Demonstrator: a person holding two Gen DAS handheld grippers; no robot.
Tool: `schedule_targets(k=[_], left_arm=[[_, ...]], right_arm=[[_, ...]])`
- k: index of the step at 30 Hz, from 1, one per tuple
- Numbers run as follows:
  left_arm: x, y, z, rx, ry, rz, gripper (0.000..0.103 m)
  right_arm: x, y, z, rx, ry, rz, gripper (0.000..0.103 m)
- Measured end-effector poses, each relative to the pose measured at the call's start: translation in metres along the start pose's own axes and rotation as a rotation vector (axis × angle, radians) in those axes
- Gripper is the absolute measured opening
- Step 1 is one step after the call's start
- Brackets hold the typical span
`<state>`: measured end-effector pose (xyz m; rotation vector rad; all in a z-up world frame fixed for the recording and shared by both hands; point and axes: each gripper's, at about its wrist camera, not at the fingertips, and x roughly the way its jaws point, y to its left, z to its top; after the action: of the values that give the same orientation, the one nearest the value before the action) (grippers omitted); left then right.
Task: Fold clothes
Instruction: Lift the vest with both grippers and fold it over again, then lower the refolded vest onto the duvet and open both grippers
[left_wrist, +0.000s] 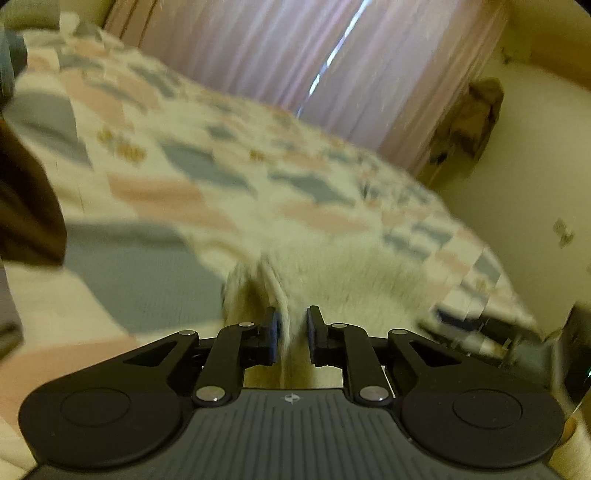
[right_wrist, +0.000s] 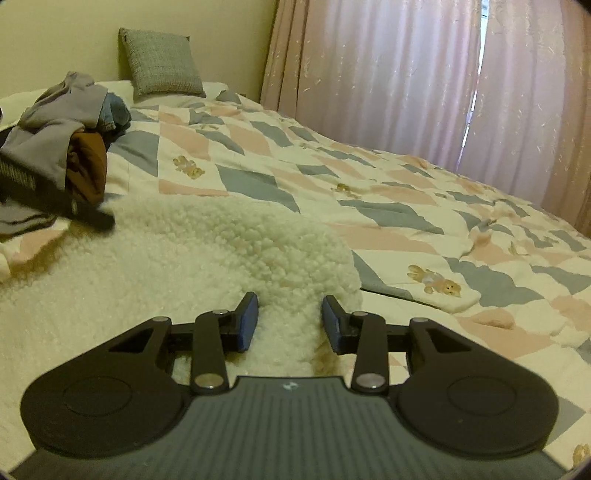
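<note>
We grip the fleece on the bed: right gripper pinches a thick fold, left gripper seemingly clamps an edge, blurred. Next: lift together, fold over.

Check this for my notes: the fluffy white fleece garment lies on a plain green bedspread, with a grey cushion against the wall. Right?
Not quite. The fluffy white fleece garment lies on a patchwork quilt of cream, pink and grey-blue patches with small teddy bears, not a plain green bedspread. The grey cushion does lean against the wall. The right wrist view shows it.
</note>
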<state>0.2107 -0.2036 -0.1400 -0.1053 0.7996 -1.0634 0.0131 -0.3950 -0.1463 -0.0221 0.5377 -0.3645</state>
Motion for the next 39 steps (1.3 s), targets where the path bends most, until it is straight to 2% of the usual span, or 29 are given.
schedule_targets(k=[2,5,9,10,13,16,18,19,20,22,26,29,31,32,36,39], left_arm=[[-0.002,-0.011,0.01,0.017,-0.032,-0.009,0.015],[0.007,-0.026,0.019,0.061,-0.062,0.068,0.012],[0.0,-0.038,0.026,0.069,-0.169,0.155,0.01],[-0.002,-0.04,0.026,0.081,-0.182,0.151,0.011],[0.013,-0.041,0.026,0.058,-0.091,0.028,0.014],[0.049,-0.048,0.016,0.104,-0.01,0.039,0.014],[0.07,-0.042,0.009,0.083,0.038,0.086,0.014],[0.08,-0.039,0.006,0.072,0.062,0.111,0.014],[0.091,-0.035,0.002,0.061,0.086,0.135,0.014],[0.089,-0.035,0.003,0.065,0.069,0.146,0.014],[0.087,-0.032,0.003,0.074,0.068,0.159,0.013],[0.091,-0.029,-0.002,0.089,0.066,0.192,0.012],[0.095,-0.026,-0.008,0.106,0.07,0.223,0.009],[0.096,-0.023,-0.012,0.102,0.073,0.229,0.009],[0.085,-0.029,-0.014,0.126,0.066,0.233,0.009],[0.072,-0.035,-0.01,0.135,0.062,0.232,0.01]], right_arm=[[0.0,0.001,0.0,-0.001,0.001,-0.007,0.036],[-0.001,0.003,0.0,-0.019,0.006,-0.01,0.036],[-0.001,0.003,0.0,-0.029,0.006,-0.002,0.036],[-0.001,0.003,0.0,-0.03,0.005,-0.001,0.036],[0.001,0.004,0.0,-0.024,0.006,0.001,0.036],[0.001,0.006,0.002,-0.042,0.016,-0.003,0.036],[-0.003,0.0,0.008,-0.03,0.019,0.012,0.035],[-0.006,-0.006,0.013,-0.002,0.016,0.034,0.029],[-0.008,-0.012,0.017,0.029,0.008,0.056,0.019],[-0.009,-0.021,0.027,0.058,-0.026,0.062,0.008],[0.013,-0.025,0.041,0.04,-0.058,0.063,0.008],[0.054,-0.02,0.03,-0.027,0.071,0.044,0.008],[0.071,-0.024,0.013,0.048,0.101,0.085,0.009],[0.072,-0.026,0.007,0.081,0.095,0.1,0.009],[0.052,-0.025,0.012,0.076,0.05,0.076,0.009],[0.021,-0.036,0.023,0.151,-0.007,0.073,0.012]])
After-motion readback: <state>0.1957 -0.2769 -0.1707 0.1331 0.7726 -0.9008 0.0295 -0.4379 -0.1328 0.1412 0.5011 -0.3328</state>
